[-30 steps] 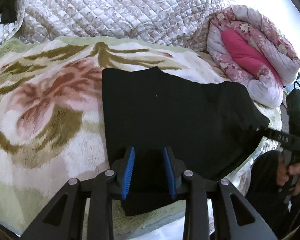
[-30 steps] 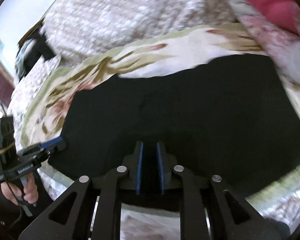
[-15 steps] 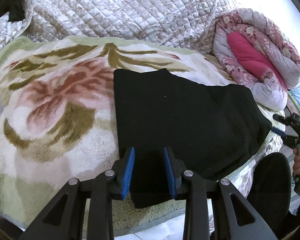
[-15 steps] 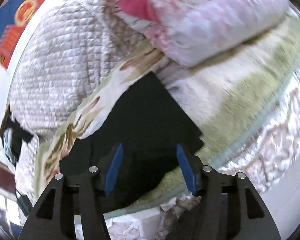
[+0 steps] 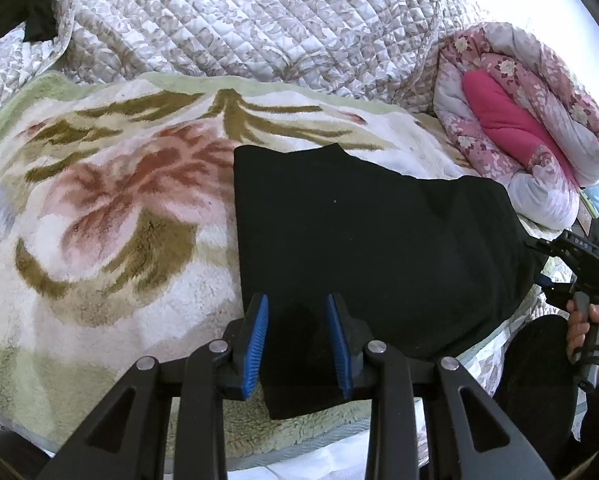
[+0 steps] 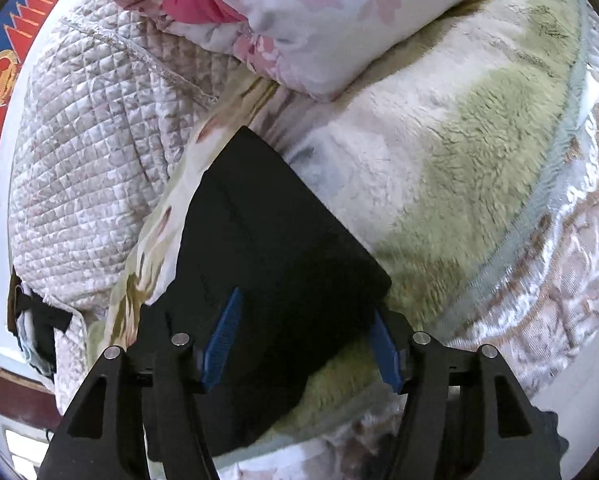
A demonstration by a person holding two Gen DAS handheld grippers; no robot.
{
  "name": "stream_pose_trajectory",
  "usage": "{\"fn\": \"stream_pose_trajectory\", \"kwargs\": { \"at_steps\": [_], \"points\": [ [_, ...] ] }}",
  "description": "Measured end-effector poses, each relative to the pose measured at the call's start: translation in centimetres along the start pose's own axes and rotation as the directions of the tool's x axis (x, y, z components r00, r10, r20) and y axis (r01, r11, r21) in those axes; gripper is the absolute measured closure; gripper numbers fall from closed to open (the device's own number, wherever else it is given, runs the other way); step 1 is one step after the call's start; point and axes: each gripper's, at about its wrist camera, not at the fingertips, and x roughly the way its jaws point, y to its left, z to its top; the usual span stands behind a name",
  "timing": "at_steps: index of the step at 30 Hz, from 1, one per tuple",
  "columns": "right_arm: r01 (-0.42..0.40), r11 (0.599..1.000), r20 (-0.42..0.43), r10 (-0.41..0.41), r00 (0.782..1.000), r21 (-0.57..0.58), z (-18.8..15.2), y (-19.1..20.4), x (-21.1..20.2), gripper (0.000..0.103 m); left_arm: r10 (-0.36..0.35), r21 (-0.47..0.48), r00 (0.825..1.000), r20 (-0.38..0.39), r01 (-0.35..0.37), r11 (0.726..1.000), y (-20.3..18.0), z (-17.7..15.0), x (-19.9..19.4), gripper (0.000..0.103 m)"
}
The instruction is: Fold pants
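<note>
Left wrist view: since the earlier frame the right gripper (image 5: pixel 539 264) had let go of the pants' right corner and drawn off to the right edge of the frame, where a hand (image 5: pixel 591 336) held its handle. The black pants (image 5: pixel 371 248) lay flat as a folded slab across centre frame on the floral blanket (image 5: pixel 99 216), their far edge toward the quilted cover (image 5: pixel 239 20) and the rolled pink duvet (image 5: pixel 531 128) at upper right. The left gripper (image 5: pixel 298 344) sat at lower centre, hardly shifted, its blue pads astride the near left corner of the cloth. Jaws part-way apart; whether the pads pinched the fabric I could not tell, as black cloth filled the gap.

Right wrist view: the camera had rolled and swung rightward since a second ago. Jaws that had been nearly shut were now opening, the right gripper (image 6: pixel 303 344) at lower centre standing wide. The pants (image 6: pixel 275 264) ran from centre down to lower left; their right-hand corner sat between the pads, which did not press on it. Blanket (image 6: pixel 479 152) filled the right half.

Reading: the fold looked laid and released on the right side. Likely next, a fresh grip for another fold, or smoothing.
</note>
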Motion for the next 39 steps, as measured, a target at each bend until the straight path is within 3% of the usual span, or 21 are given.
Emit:
{"fn": "stream_pose_trajectory", "kwargs": {
  "at_steps": [3, 5, 7, 12, 14, 16, 22, 32, 39],
  "points": [
    [-0.027, 1.0, 0.012, 0.026, 1.0, 0.002, -0.1, 0.2, -0.4, 0.041, -0.002, -0.004, 1.0, -0.001, 0.002, 1.0, 0.1, -0.1, 0.1, 0.07],
    [-0.084, 0.996, 0.047, 0.083, 0.995, 0.005, -0.2, 0.6, -1.3, 0.052, -0.002, -0.006, 1.0, 0.0, 0.002, 1.0, 0.2, -0.1, 0.0, 0.07],
    [-0.11, 0.993, 0.069, 0.112, 0.991, -0.031, -0.2, 1.4, -1.9, 0.055, -0.002, -0.008, 1.0, 0.003, 0.002, 1.0, 0.3, -0.1, -0.1, 0.07],
    [-0.069, 0.996, 0.013, 0.07, 0.997, -0.06, 1.3, 2.1, 0.7, 0.055, -0.007, -0.029, 1.0, 0.006, 0.007, 1.0, 0.6, 0.0, 0.0, 0.07],
    [-0.058, 0.995, 0.014, 0.06, 0.998, -0.075, 1.4, 2.7, 0.8, 0.063, -0.006, -0.032, 1.0, 0.01, 0.007, 0.999, 0.6, 0.1, -0.3, 0.07],
    [-0.061, 0.99, 0.042, 0.067, 0.997, -0.125, 1.3, 3.9, -0.2, 0.078, -0.001, -0.034, 1.0, 0.023, 0.002, 0.999, 0.9, 0.1, -0.7, 0.07],
    [-0.135, 0.953, 0.042, 0.152, 0.988, -0.272, 1.0, 9.2, -2.5, 0.081, 0.011, -0.074, 1.0, 0.027, -0.009, 0.997, 2.2, 0.0, -0.8, 0.07],
    [-0.22, 0.823, -0.059, 0.223, 0.973, -0.524, -3.5, 19.7, -1.7, 0.081, 0.012, -0.129, 0.998, 0.06, -0.004, 0.992, 4.6, -0.7, -1.8, 0.07],
    [-0.333, 0.674, -0.274, 0.198, 0.941, -0.659, -11.9, 25.2, 3.4, 0.081, 0.016, -0.173, 0.996, 0.087, -0.001, 0.985, 6.6, -1.5, -3.0, 0.07]
  ]
}}
